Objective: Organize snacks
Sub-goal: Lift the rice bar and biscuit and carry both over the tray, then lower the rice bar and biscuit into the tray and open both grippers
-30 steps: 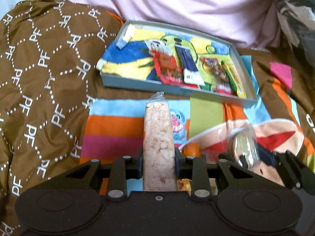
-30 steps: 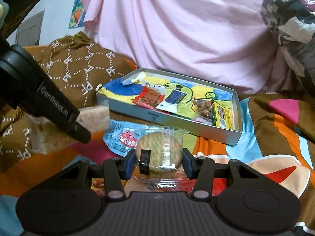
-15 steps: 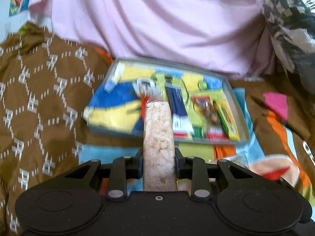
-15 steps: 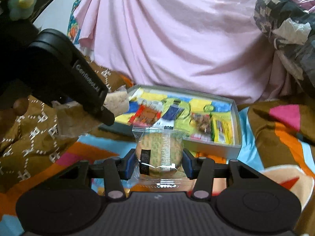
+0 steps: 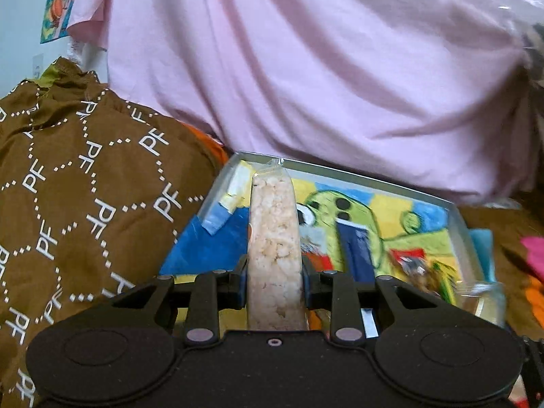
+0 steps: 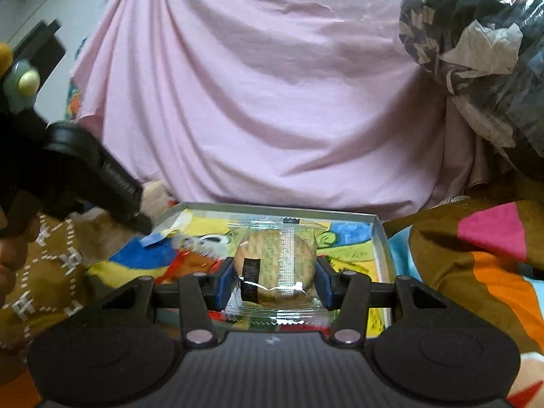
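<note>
**Both grippers clamped, each with a snack between its pads**

The left gripper (image 5: 274,280) points downward at a slant, its two blue-padded jaws pressed against the sides of a long rice-cracker pack (image 5: 274,238) that runs forward well past the fingertips. The right gripper (image 6: 274,284) sits close to level, jaws set wider, pads pinching a round wrapped biscuit (image 6: 273,267) from either side. In the right wrist view the left gripper shows at the left edge.
</note>
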